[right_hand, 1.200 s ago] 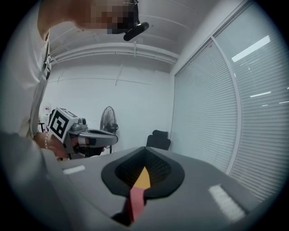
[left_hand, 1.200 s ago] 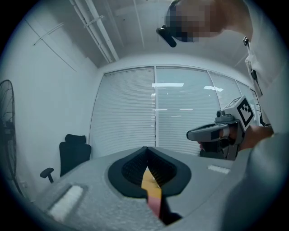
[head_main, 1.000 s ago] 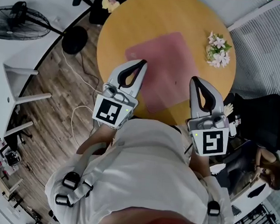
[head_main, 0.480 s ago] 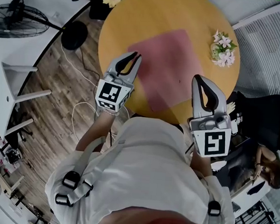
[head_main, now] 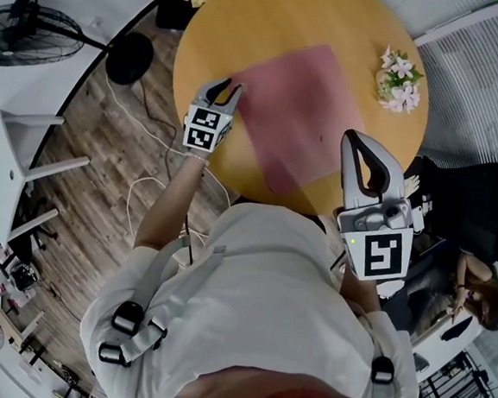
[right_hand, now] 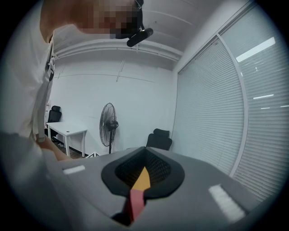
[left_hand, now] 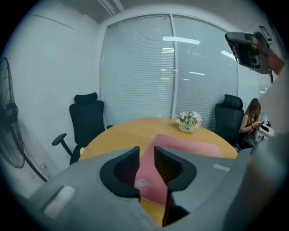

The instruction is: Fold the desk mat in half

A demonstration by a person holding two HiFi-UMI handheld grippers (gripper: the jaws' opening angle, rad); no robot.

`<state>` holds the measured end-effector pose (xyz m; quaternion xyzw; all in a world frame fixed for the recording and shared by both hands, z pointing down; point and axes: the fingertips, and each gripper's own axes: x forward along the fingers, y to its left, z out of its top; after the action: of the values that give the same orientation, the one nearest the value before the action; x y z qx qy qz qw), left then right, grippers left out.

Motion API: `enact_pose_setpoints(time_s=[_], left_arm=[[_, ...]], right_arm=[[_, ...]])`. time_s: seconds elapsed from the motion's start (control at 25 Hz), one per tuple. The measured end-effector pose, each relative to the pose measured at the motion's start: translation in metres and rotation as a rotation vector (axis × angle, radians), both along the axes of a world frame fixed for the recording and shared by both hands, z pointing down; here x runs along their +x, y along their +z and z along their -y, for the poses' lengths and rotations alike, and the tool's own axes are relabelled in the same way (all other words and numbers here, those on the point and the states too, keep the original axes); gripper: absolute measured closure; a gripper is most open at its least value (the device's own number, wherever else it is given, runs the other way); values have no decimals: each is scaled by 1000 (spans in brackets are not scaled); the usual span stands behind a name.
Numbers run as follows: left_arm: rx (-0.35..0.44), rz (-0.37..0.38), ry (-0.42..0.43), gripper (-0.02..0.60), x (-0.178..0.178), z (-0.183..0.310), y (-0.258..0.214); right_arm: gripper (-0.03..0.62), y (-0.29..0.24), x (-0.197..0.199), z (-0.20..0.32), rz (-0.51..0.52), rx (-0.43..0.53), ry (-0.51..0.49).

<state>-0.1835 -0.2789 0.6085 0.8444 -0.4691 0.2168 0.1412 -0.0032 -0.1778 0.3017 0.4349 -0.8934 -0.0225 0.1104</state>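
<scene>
A pink desk mat (head_main: 296, 111) lies flat and unfolded on the round wooden table (head_main: 203, 34). My left gripper (head_main: 227, 86) reaches out to the mat's left corner. Its jaws are opening, and in the left gripper view (left_hand: 146, 155) the mat (left_hand: 189, 145) shows through the gap, with nothing pressed between the pads. My right gripper (head_main: 363, 156) hovers over the table's near right edge, just off the mat's near side. In the right gripper view (right_hand: 145, 151) its tips meet and hold nothing.
A small pot of flowers (head_main: 398, 77) stands at the table's far right, also seen from the left gripper (left_hand: 188, 122). Black office chairs (left_hand: 86, 119) ring the table. A floor fan (head_main: 30, 32) and white desk (head_main: 10, 156) stand left; a seated person (head_main: 475, 292) is at right.
My left gripper has moved forward and away from me to the mat's left corner, and its jaws have parted. The right gripper has stayed put.
</scene>
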Motion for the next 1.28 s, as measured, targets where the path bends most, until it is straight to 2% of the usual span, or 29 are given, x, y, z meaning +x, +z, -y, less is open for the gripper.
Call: enact_pose_setpoints(time_s=[0.16,0.52,0.84,1.16,1.28], left_arm=[[-60,70,23,474,-6,9,45],[-225,73,-23,462,-26,28,127],[-307,68,-59,419,-42,45,163],[-363,50,-9,382,-36,50,193],[-391,64,13,379,-33,47,202]], right_arm=[[589,-1,0,-3,-3,2,-2],[589,0,3,-5,-9,-1,1],[589,4,7,-2,-7,-12,16],[589,10,10,1,-6,-27,28],[589,11,9,1,-2,-30,29]])
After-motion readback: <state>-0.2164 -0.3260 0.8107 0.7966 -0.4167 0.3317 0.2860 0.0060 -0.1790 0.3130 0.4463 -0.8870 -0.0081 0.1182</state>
